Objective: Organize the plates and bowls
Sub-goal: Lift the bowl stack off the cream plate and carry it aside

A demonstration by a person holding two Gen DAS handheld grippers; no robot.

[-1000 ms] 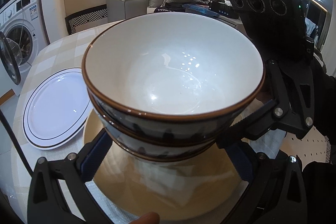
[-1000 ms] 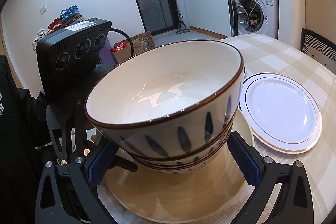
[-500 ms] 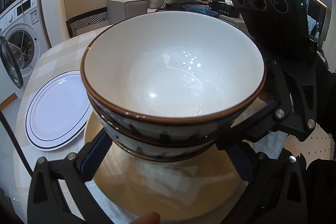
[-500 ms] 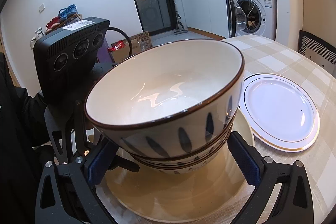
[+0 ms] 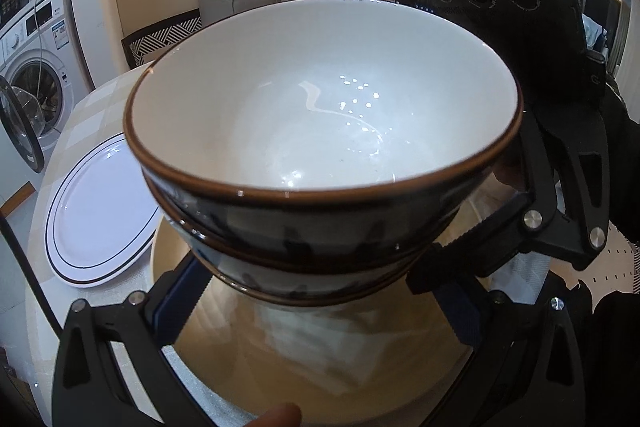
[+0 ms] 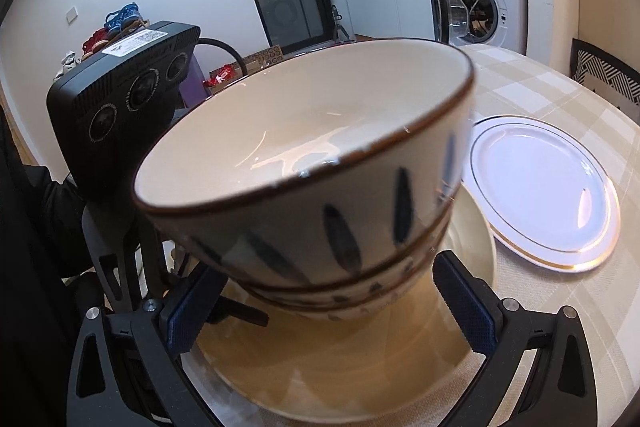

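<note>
Raised and tipped since a second ago, the stack of bowls (image 5: 320, 163) now fills more of both views, its top rim leaning toward the white plate in the right wrist view, where the near side is blurred.

Three bowls seem nested: the top one plus two brown rims below it. Two plates lie on the checked table (image 6: 552, 91): a cream plate (image 5: 320, 379) directly under the stack, and a white plate (image 6: 540, 187) with a thin dark and gold rim line just beside it, its edge tucked against the cream one.

Each bowl is glossy white inside, with a brown rim and dark blue leaf-like strokes outside.

Around the lower bowls, the left gripper (image 5: 320, 307) has its blue-padded fingers spread wide; whether the pads touch the stack cannot be told. From the opposite side the right gripper (image 6: 328, 311) is likewise wide apart at the base of the stack, contact unclear.
</note>
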